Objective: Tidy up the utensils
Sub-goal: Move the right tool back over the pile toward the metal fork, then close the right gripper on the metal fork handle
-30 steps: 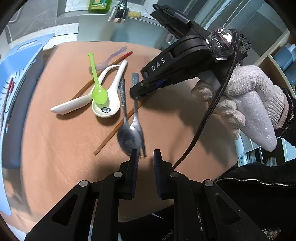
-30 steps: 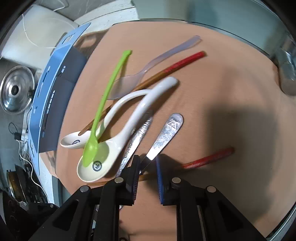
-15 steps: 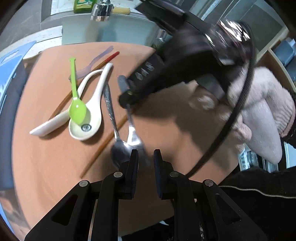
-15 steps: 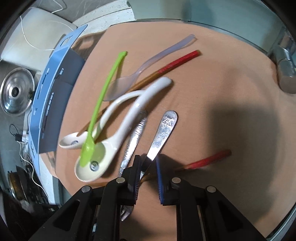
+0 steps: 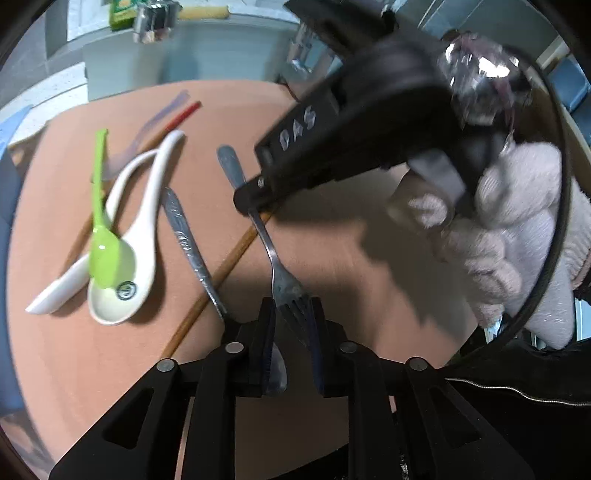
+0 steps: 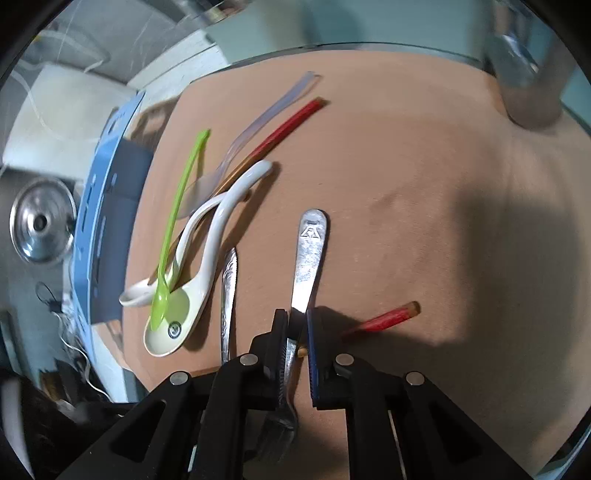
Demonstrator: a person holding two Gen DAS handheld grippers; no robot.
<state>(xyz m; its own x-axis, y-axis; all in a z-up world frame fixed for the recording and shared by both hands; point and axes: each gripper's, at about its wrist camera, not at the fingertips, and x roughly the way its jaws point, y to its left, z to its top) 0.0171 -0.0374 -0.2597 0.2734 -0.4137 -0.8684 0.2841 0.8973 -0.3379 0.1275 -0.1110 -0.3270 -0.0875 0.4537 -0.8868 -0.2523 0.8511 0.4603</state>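
A metal fork lies on the orange mat. My right gripper is closing tight on the fork's handle; in the left wrist view it comes in from the upper right. My left gripper is low at the mat's near edge. Its jaws are opening, with the fork's tines between the pads and not clamped. A metal spoon lies just left of the fork, across a wooden chopstick. Further left are two white ceramic spoons, a green plastic spoon and a clear plastic spoon.
A second red-tipped chopstick lies under the clear spoon. A blue rack stands at the mat's left edge, with a steel pot lid beyond it. A tap and a steel cylinder are at the back. A gloved hand holds the right gripper.
The fork has swung away from the metal spoon, and its tines now sit between the left fingers. The left fingers have spread a little. Both grippers shifted across the mat.
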